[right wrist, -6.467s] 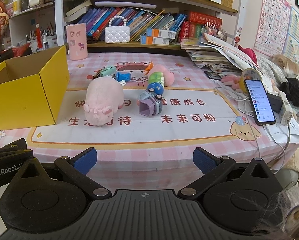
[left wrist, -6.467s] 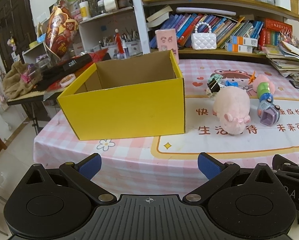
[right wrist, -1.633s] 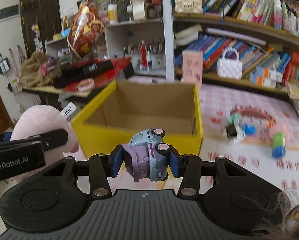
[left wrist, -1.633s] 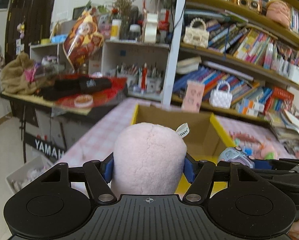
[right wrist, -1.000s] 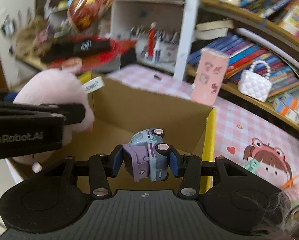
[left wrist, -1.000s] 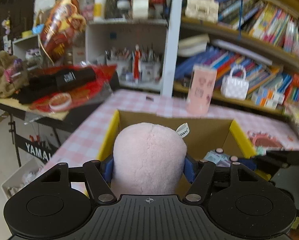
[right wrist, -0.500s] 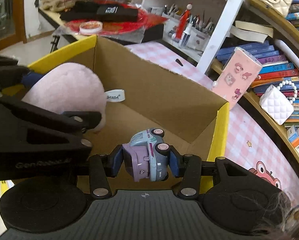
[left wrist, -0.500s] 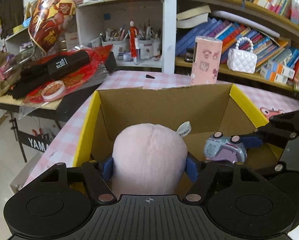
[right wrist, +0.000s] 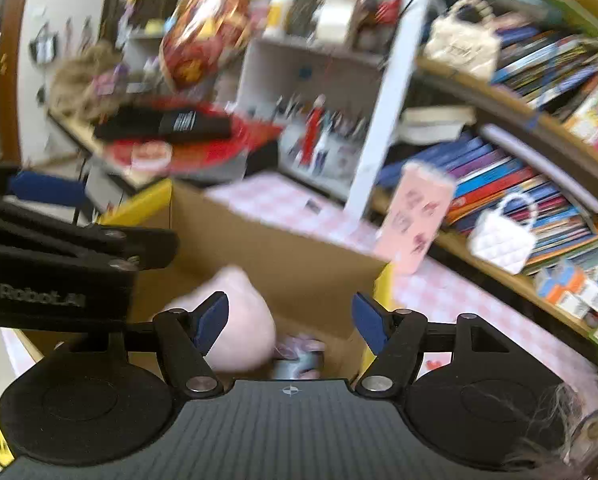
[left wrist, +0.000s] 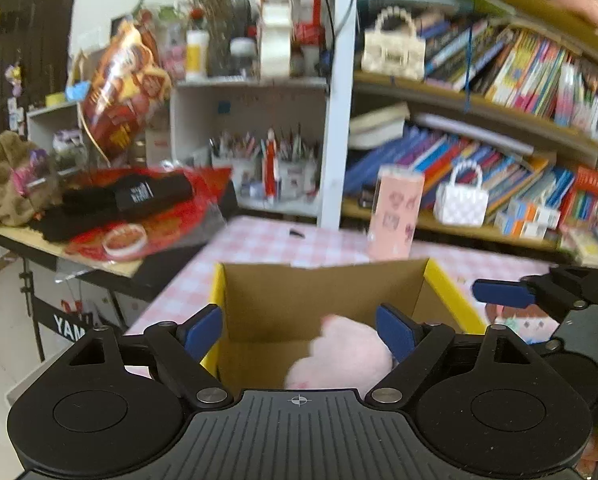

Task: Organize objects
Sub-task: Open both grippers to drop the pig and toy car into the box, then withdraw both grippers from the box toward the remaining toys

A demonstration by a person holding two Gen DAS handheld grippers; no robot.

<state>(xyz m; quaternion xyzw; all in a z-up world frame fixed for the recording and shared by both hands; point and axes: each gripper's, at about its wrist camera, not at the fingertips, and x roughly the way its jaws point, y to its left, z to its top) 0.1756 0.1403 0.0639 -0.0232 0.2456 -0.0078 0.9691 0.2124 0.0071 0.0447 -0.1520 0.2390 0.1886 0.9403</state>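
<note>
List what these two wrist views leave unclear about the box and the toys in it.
- Toy car, right wrist view: blurred, partly behind the gripper body; its pose is unclear.
- Toy car, left wrist view: not visible.
- Pink plush: blurred, lower part hidden.
- Yellow box floor: mostly hidden.

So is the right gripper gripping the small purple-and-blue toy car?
No, the toy car lies in the yellow cardboard box, below the right gripper's open jaws.

A pink plush toy [left wrist: 339,354] lies inside the open yellow cardboard box [left wrist: 451,292], free of any jaws. Just right of it sits a small blue-and-purple toy car [right wrist: 299,356], blurred.
</note>
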